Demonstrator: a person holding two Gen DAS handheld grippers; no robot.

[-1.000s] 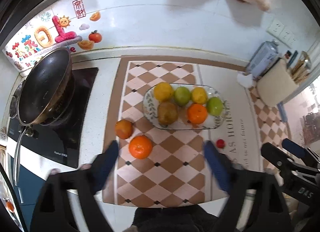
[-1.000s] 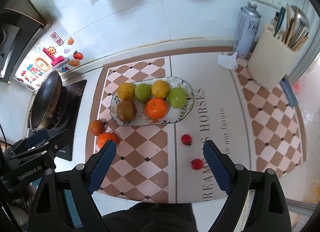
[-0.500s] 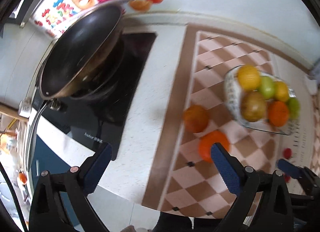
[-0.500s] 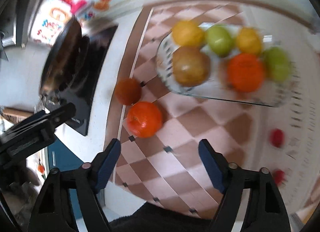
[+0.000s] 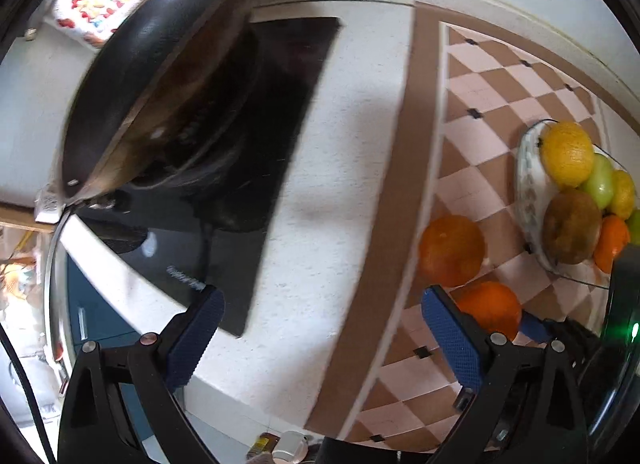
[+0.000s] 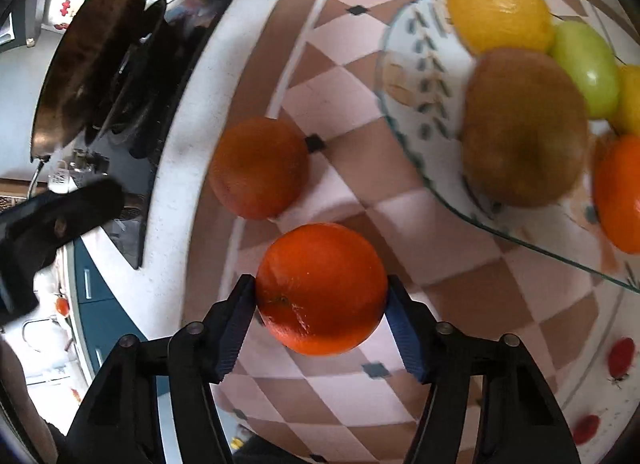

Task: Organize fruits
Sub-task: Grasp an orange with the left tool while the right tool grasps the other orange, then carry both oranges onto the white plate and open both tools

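My right gripper (image 6: 320,324) has its blue pads against both sides of a bright orange (image 6: 320,288) that rests on the checkered mat. A darker orange (image 6: 258,167) lies just beyond it to the left. The glass fruit plate (image 6: 416,75) at upper right holds a yellow fruit (image 6: 500,7), a brown fruit (image 6: 524,127), a green apple (image 6: 588,67) and another orange (image 6: 620,191). My left gripper (image 5: 320,328) is open and empty over the white counter, left of both oranges (image 5: 452,250) (image 5: 490,312) and the plate (image 5: 528,191).
A black wok (image 5: 152,75) sits on the black cooktop (image 5: 280,111) at the left. Two small red fruits (image 6: 620,356) (image 6: 586,428) lie on the mat at lower right. The counter's front edge (image 5: 120,276) runs near my left gripper.
My right gripper has moved down and forward onto the bright orange and narrowed around it. My left gripper has swung left toward the cooktop.
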